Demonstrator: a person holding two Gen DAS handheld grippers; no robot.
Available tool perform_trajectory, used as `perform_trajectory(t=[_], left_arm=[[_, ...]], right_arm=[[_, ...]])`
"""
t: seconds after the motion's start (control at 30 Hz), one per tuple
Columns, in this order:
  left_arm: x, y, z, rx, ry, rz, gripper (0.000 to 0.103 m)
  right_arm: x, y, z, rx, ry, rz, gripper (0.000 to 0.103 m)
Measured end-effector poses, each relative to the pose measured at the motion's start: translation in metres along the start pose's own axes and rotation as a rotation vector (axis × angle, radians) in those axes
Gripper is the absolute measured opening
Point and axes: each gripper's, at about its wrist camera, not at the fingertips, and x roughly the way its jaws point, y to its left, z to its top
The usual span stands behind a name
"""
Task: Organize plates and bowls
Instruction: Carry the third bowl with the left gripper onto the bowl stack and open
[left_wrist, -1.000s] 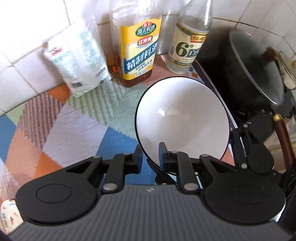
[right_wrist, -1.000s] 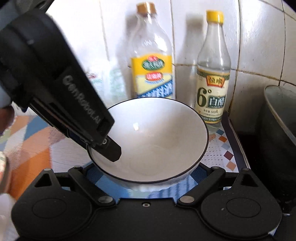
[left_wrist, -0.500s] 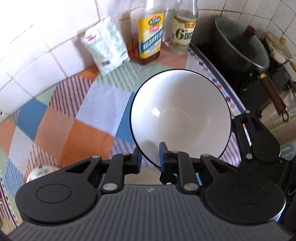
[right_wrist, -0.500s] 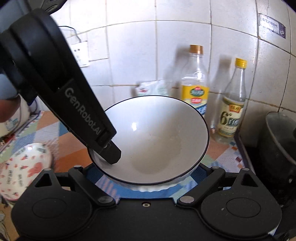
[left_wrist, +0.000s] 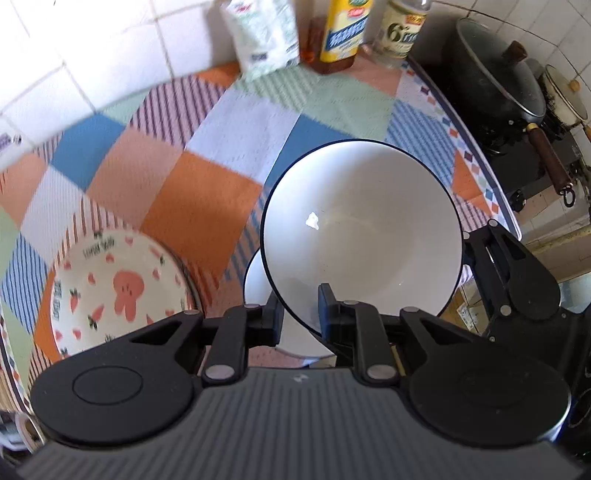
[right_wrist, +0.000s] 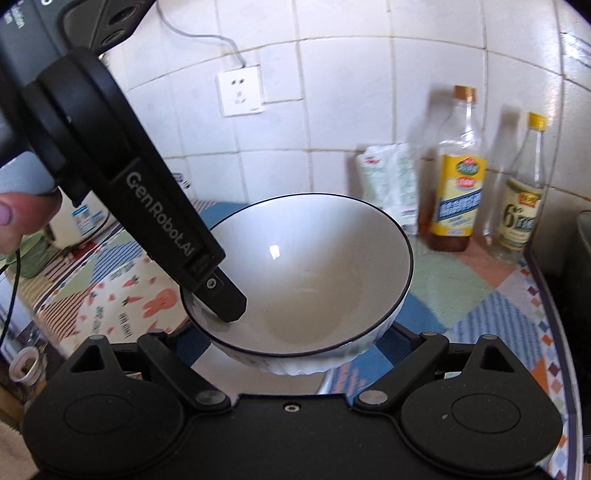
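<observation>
1. White bowl (left_wrist: 362, 229): deep, glossy, plain inside, thin dark line round the rim; held tilted in the air above the worktop (left_wrist: 207, 192), which is covered in a patchwork-patterned cloth.
2. Left claw (left_wrist: 299, 317): closed on the near rim of the white bowl, one finger inside, one outside.
3. Right claw (right_wrist: 291, 354): spread wide apart, fingers either side under the bowl's base; contact cannot be told.
4. Second white bowl (left_wrist: 258, 280): same dark rim, resting on the worktop directly below the held one, mostly hidden.
5. Rabbit plate (left_wrist: 114, 291): white, printed with pink rabbit and carrots, lying flat on the worktop left of the bowls.
6. Against the tiled wall: white packet (left_wrist: 262, 37), yellow-labelled bottle (left_wrist: 343, 33), vinegar bottle (left_wrist: 400, 33).
7. Dark lidded pot (left_wrist: 495, 74): on the stove, right of the worktop.
</observation>
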Motion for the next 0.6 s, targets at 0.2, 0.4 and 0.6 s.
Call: perform_trajectory(t=[0.2,0.4,0.6], left_arm=[[0.018,0.021,-0.009,-0.118,0.057,-0.031,0.017],[0.034,0.025,-0.018,-0.169,0.096,-0.006,0.018],[0.044,0.025,-0.018,-0.168,0.134,0.018,0.019]], right_arm=[[0.005,0.009,-0.007,-0.019,0.051,0.042,0.096],[0.017,0.019,-0.012,-0.056,0.121,0.036,0.096],[0.020,0.024,-0.017,-0.091,0.154,0.020,0.096]])
